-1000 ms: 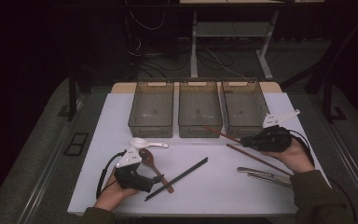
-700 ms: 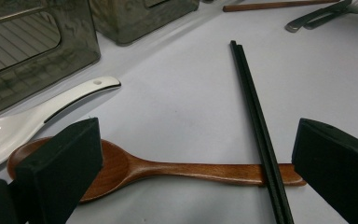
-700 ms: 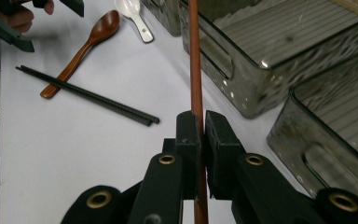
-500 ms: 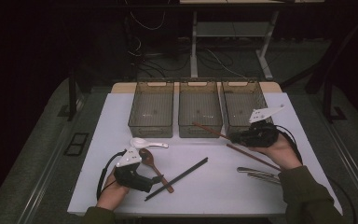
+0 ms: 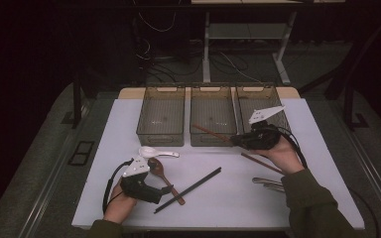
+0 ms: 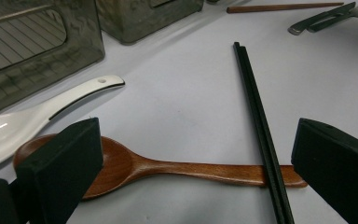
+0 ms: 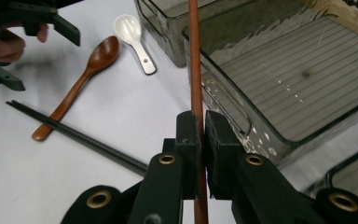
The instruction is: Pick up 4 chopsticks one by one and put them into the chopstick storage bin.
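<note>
My right gripper [image 5: 235, 140] [image 7: 202, 133] is shut on a brown wooden chopstick [image 5: 211, 133] [image 7: 196, 70]. The stick is lifted off the table, its far end over the front wall of the middle bin [image 5: 212, 140]. My left gripper [image 5: 162, 191] [image 6: 196, 177] rests open near the table's front left. A wooden spoon [image 5: 159, 170] [image 6: 168, 167] lies across between its jaws, untouched by the pads. A pair of black chopsticks [image 5: 188, 190] [image 6: 256, 116] crosses the spoon's handle. A white ceramic spoon [image 5: 157, 151] [image 6: 37, 116] lies just beyond.
Three clear bins stand in a row at the back: left [image 5: 161, 138], middle, and right [image 5: 243, 96]. A second brown chopstick [image 5: 261, 163] and metal cutlery [image 5: 268, 183] lie on the white table [image 5: 218, 208] at the right.
My right gripper has carried the brown chopstick leftward and toward the middle bin. The left gripper has stayed where it was.
</note>
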`<action>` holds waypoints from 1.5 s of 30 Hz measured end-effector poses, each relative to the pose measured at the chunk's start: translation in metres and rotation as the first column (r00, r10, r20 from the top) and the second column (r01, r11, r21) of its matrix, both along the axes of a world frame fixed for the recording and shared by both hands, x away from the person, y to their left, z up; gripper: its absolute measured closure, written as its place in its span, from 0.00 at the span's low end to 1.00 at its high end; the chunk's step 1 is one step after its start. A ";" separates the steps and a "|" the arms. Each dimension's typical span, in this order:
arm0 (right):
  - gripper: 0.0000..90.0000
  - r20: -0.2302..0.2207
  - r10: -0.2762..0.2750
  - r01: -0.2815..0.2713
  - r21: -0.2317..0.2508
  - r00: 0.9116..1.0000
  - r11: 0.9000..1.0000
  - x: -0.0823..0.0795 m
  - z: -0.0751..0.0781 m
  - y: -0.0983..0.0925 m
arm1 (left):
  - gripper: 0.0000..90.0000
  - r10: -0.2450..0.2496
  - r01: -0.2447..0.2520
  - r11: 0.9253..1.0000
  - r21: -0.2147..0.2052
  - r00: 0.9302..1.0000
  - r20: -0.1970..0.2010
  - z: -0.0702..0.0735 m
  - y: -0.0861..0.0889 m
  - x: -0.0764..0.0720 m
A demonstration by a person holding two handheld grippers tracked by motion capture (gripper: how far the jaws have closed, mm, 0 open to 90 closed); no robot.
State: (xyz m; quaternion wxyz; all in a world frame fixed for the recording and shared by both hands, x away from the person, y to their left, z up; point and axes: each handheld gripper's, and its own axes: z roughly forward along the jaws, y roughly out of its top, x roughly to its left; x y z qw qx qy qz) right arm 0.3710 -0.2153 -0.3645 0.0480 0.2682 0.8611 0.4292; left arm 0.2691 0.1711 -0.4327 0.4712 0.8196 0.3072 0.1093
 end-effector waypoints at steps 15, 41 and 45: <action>0.94 -0.009 -0.051 0.051 -0.017 0.999 0.999 0.026 0.007 0.026 | 0.01 -0.015 0.015 1.000 0.004 1.000 -0.005 -0.001 -0.002 -0.001; 0.94 -0.016 -0.145 0.143 -0.072 0.989 0.987 0.081 0.011 0.104 | 0.01 -0.021 0.021 1.000 0.000 1.000 -0.009 -0.001 -0.002 -0.001; 0.94 -0.025 -0.144 0.142 -0.079 0.989 0.987 0.087 0.008 0.118 | 0.01 -0.022 0.022 1.000 0.002 1.000 -0.008 0.000 -0.002 -0.001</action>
